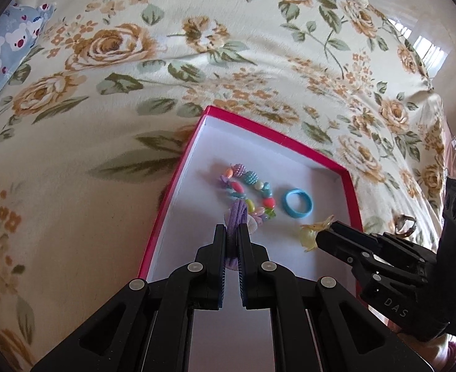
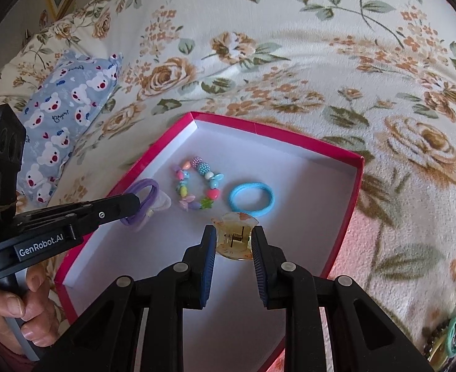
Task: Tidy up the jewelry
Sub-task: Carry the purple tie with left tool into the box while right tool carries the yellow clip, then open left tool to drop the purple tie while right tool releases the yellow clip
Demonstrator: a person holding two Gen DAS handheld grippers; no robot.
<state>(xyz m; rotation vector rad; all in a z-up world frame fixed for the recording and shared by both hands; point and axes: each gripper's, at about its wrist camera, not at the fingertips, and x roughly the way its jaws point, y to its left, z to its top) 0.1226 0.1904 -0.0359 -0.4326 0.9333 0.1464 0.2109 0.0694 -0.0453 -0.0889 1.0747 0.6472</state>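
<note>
Claws both sit low over the near end of the red box [image 2: 345, 204]: my left gripper [image 1: 232, 232] is pinched tight on the purple hair tie [image 2: 141, 200] at the left of the white floor, and my right gripper [image 2: 231, 241] has its jaws spread either side of the amber hair clip [image 2: 234, 235], the pads looking just shy of its sides, though I cannot tell for certain. Just beyond, toward the far wall, lie the beaded bracelet [image 2: 197, 186] and, to its right, the blue hair tie [image 2: 251, 200]. Clip's long axis runs left to right across my right claw, so I judge setting-down here must stay near of that pair.
</note>
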